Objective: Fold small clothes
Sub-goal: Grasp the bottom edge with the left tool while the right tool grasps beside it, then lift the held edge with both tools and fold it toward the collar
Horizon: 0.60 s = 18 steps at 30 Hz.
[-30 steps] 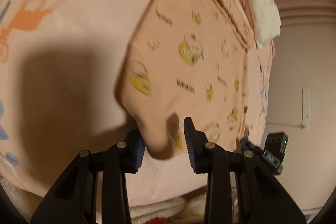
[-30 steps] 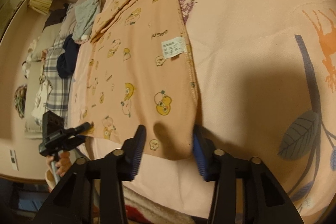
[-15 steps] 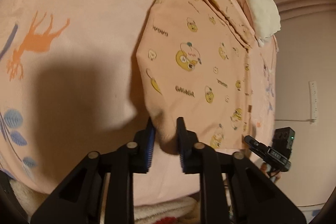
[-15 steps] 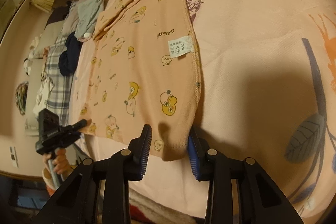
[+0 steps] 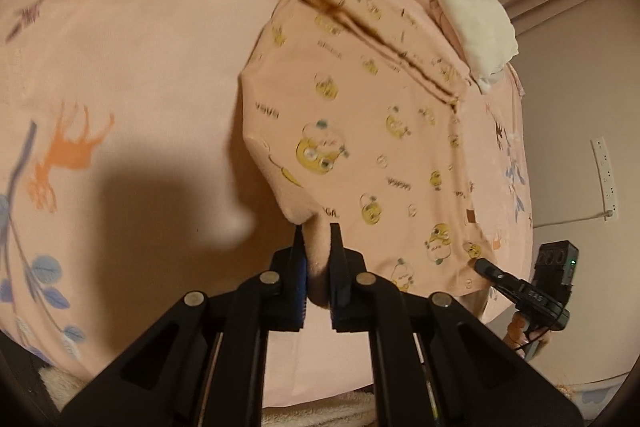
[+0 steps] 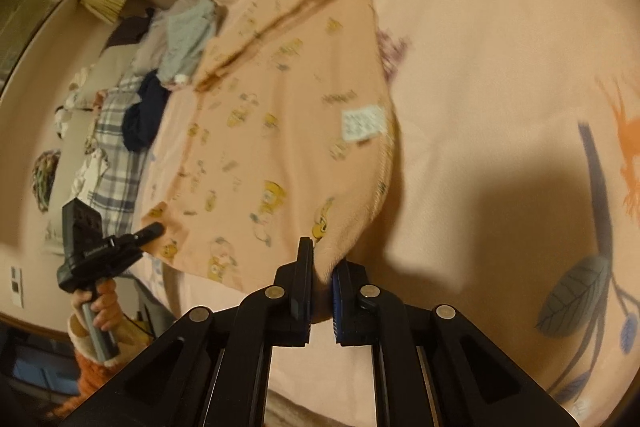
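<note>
A small peach garment (image 5: 380,131) with yellow cartoon prints lies spread on the pink bed sheet (image 5: 140,67). My left gripper (image 5: 318,239) is closing its jaws on the near left corner, pads pressed on the bunched fabric, and that corner is raised off the sheet. My right gripper (image 6: 322,259) is closing on the near right corner of the garment (image 6: 280,131), below the white label (image 6: 363,123). Each gripper shows in the other's view: the right gripper (image 5: 482,264), the left gripper (image 6: 154,228). The far end of the garment lies in folded pleats.
A cream folded cloth (image 5: 478,27) sits beyond the garment. A grey garment (image 6: 188,39), a navy cloth (image 6: 142,119) and plaid fabric (image 6: 116,147) lie along the bed's far side. A hand (image 6: 102,307) holds the left gripper's handle. A power strip (image 5: 604,179) hangs on the wall.
Both grippers went from open around the near corners to closed on them. The left gripper rose and lifted its corner, so the near hem now hangs off the sheet.
</note>
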Each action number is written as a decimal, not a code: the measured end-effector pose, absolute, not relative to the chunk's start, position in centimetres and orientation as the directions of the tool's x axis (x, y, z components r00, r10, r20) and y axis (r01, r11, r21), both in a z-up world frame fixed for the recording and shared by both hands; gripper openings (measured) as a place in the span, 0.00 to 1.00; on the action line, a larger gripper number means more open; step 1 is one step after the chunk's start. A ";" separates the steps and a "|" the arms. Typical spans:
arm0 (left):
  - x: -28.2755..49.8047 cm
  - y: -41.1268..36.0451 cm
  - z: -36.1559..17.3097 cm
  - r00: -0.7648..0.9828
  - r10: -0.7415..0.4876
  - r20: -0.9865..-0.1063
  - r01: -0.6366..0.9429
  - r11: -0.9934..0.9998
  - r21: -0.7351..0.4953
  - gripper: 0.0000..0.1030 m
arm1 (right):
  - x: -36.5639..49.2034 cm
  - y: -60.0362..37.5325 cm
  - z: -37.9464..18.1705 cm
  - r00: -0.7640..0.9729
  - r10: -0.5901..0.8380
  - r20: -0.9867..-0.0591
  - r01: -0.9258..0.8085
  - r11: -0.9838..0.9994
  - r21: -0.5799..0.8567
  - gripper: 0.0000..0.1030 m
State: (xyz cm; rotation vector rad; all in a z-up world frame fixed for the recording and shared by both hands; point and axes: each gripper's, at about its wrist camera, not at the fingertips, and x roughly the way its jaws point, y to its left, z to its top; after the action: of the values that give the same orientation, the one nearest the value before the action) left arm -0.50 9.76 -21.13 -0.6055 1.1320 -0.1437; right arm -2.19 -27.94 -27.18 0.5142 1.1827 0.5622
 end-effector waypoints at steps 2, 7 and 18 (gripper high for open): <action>-0.3 9.8 -20.3 0.448 -0.406 -0.797 -0.184 0.830 -0.527 0.07 | -2.1 -27.8 -26.2 0.296 0.667 -0.684 -0.158 0.741 0.653 0.09; 0.1 9.9 -18.4 0.509 -0.392 -0.766 -0.182 0.821 -0.541 0.07 | -1.3 -27.5 -23.3 0.360 0.681 -0.638 -0.206 0.725 0.658 0.09; 3.3 9.5 -16.0 0.575 -0.400 -0.714 -0.186 0.785 -0.590 0.07 | 2.5 -27.7 -19.5 0.469 0.689 -0.553 -0.209 0.694 0.689 0.09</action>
State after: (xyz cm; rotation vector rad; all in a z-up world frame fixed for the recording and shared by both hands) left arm 3.25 9.55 -15.97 -0.6822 0.9688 -0.1368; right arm 2.50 -27.74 -19.49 0.5904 0.9291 0.5912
